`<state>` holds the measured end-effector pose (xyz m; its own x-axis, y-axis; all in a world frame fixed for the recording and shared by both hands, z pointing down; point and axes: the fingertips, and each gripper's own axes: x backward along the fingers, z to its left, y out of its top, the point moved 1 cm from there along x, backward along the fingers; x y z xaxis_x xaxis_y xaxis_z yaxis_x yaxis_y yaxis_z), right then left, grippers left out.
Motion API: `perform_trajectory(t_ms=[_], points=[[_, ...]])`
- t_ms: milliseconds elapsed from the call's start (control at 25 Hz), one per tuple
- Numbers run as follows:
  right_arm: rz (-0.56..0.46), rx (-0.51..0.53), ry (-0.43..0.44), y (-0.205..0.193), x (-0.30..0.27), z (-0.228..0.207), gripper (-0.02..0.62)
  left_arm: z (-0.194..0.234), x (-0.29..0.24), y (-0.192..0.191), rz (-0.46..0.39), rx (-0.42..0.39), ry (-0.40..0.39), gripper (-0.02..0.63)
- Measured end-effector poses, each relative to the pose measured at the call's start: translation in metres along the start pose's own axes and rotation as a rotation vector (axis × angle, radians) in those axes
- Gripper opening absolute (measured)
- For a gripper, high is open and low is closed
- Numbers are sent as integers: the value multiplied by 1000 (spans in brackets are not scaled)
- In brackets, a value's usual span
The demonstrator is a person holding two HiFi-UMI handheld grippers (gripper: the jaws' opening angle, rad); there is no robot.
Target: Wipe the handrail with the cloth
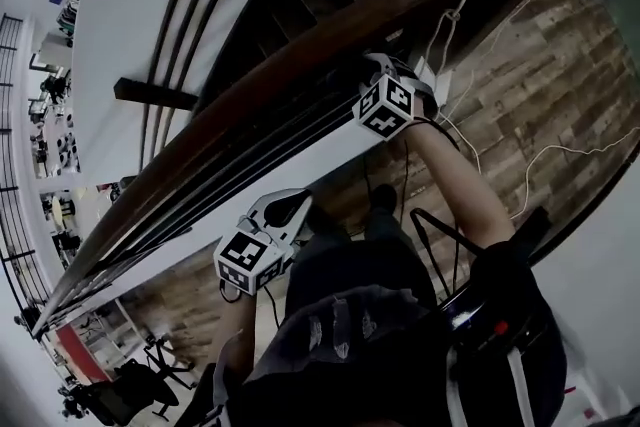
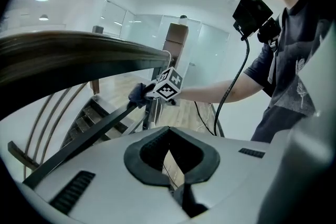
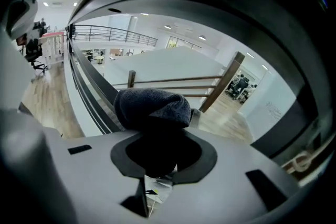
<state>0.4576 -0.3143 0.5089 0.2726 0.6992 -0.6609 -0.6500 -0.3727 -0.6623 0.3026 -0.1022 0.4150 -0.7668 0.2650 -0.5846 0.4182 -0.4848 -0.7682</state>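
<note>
Right gripper (image 3: 157,150): jaws pinched on a dark blue-grey, fuzzy terry cloth (image 3: 152,105). The cloth is bunched into a rounded wad with one folded lip across its front. The nap is visibly soft and matte. It bulges out past the jaw tips, hides them, and overhangs both black pads.

Cloth position: directly ahead of the right claw's tips, off the floor. The long, dark brown polished wooden handrail (image 1: 290,65) passes close above this claw. In the right gripper view it arches over the top as a broad dark band. In the left gripper view the wad sits just beneath the handrail, beside the thin black metal bars (image 1: 250,160) that run under the rail. Whether cloth and wood actually touch: cannot tell.

Left gripper (image 2: 169,139): jaws pressed together at the tips, nothing between them. Only a sliver of the brown plank floor (image 1: 540,85) shows through the hollow of its pads. The handrail runs to the upper left of this claw, apart from it. The right gripper lies ahead of it, further along the rail, with the person's bare forearm (image 1: 455,175) trailing behind.
</note>
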Motion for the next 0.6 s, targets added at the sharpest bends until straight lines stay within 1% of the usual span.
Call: perform_trajectory(t_ms=[120, 320, 480, 600], points=[[37, -41, -47, -12, 2, -21, 67, -4, -6, 3, 13, 2, 4, 7], [89, -3, -111, -28, 4, -58, 69, -3, -17, 0, 40, 4, 26, 7], [121, 30, -125, -38, 6, -68, 69, -5, -17, -12, 62, 12, 34, 8], [117, 11, -138, -41, 7, -70, 69, -7, -16, -16, 65, 1, 43, 8]])
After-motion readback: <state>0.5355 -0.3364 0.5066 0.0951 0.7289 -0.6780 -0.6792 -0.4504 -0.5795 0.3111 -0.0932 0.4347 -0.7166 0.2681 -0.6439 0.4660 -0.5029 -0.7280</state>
